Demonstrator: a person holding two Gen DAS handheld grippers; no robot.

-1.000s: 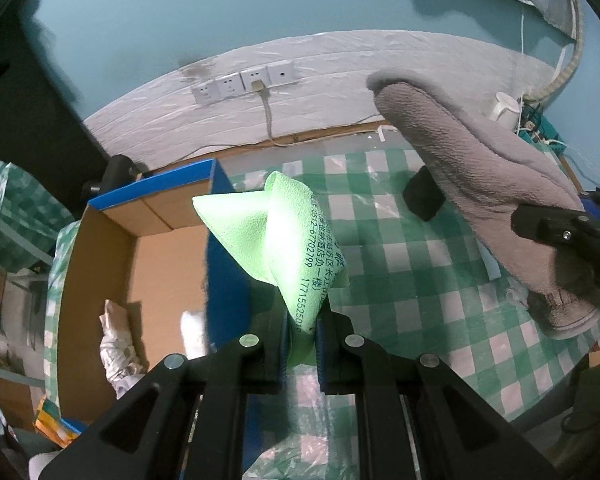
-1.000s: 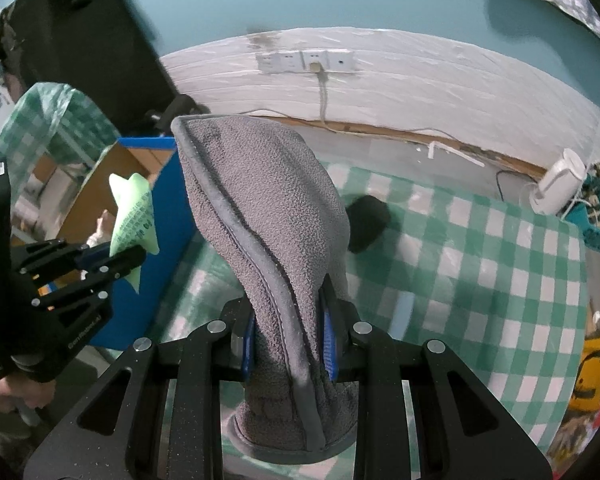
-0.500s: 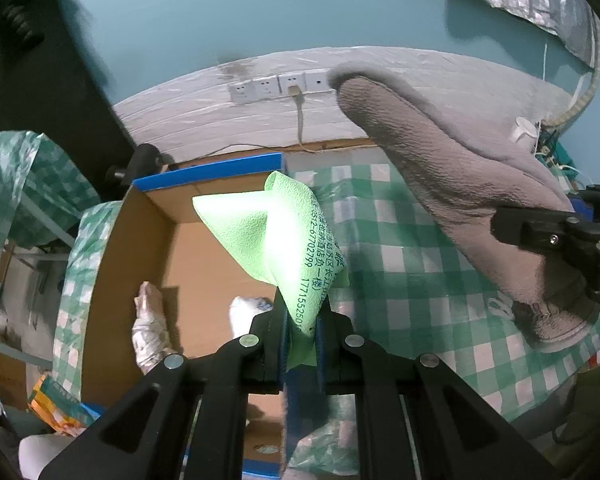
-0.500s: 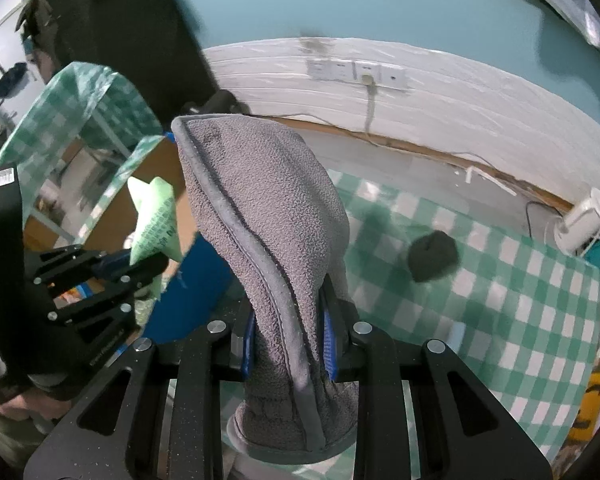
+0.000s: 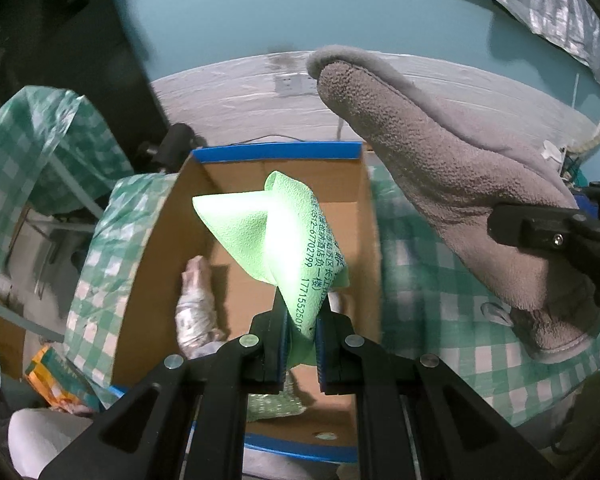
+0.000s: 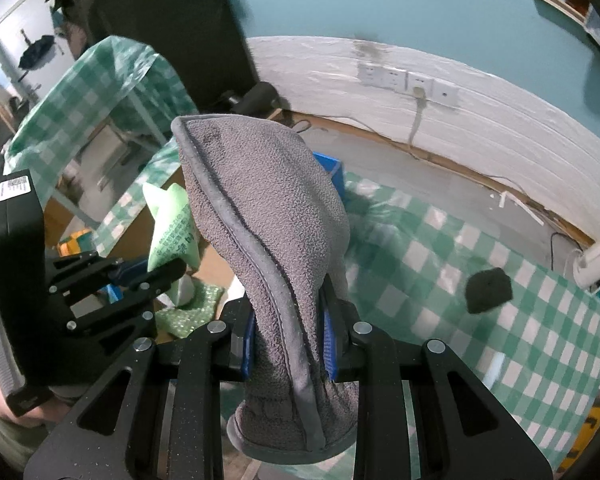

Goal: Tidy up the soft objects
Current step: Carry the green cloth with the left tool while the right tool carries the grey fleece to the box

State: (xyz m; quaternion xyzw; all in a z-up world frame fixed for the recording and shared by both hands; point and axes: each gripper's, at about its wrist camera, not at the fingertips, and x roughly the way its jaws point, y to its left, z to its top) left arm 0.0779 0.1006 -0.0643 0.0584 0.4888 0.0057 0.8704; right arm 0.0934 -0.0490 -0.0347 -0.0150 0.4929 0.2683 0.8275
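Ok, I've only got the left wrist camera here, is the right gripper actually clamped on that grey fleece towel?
Observer: Yes. The right gripper is shut on the grey fleece towel, with both blue pads pressed against its lower part.
Operator: Is anything lying loose on the green checked tablecloth?
Observer: One small black lump lies on it, to the right of the towel and apart from it.

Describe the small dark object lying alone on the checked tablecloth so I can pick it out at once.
Start from the green-and-white checked tablecloth right of the cardboard box. Out on the open cloth toward the white appliance lies a small black sponge-like lump. It is the only loose dark item; the grey towel is held in the right hand-held gripper.
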